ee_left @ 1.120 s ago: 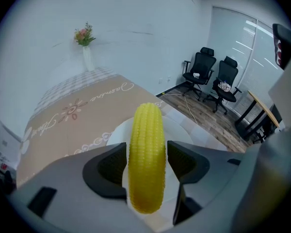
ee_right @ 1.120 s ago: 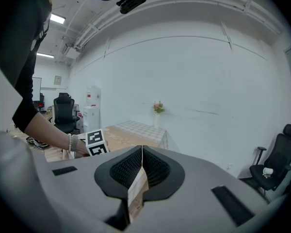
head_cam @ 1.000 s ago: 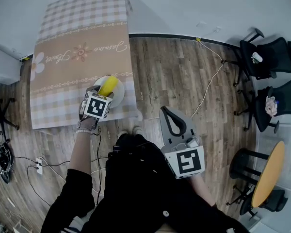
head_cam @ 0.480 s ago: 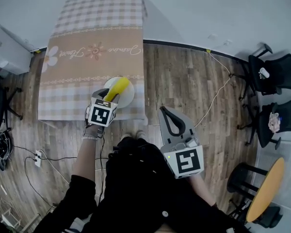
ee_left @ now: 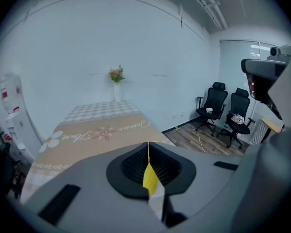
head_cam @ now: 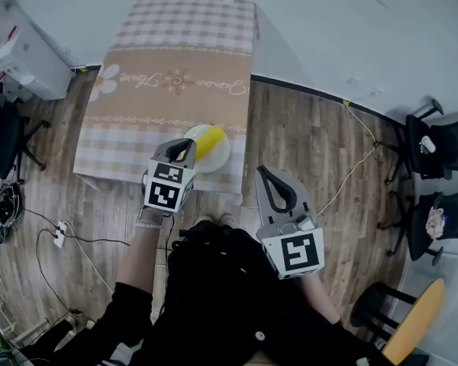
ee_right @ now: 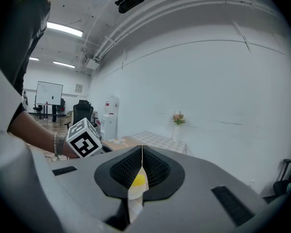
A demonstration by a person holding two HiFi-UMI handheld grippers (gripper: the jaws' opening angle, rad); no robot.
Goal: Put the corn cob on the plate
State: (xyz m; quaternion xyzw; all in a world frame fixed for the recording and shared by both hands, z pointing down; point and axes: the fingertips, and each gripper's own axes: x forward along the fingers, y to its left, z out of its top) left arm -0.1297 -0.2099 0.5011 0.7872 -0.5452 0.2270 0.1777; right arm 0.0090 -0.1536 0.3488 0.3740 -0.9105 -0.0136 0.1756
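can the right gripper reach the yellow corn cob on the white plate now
Probably yes: nothing stands between the right gripper and the yellow corn cob, though its jaws are shut.

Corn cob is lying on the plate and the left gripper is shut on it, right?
Not quite. The corn cob lies on the plate, but the left gripper is not shut on it: the left gripper view shows its fingers have just closed together with nothing between them.

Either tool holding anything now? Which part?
Nothing held. Left tool, jaws just closed, and right tool are both shut, empty; corn cob lies on the plate.
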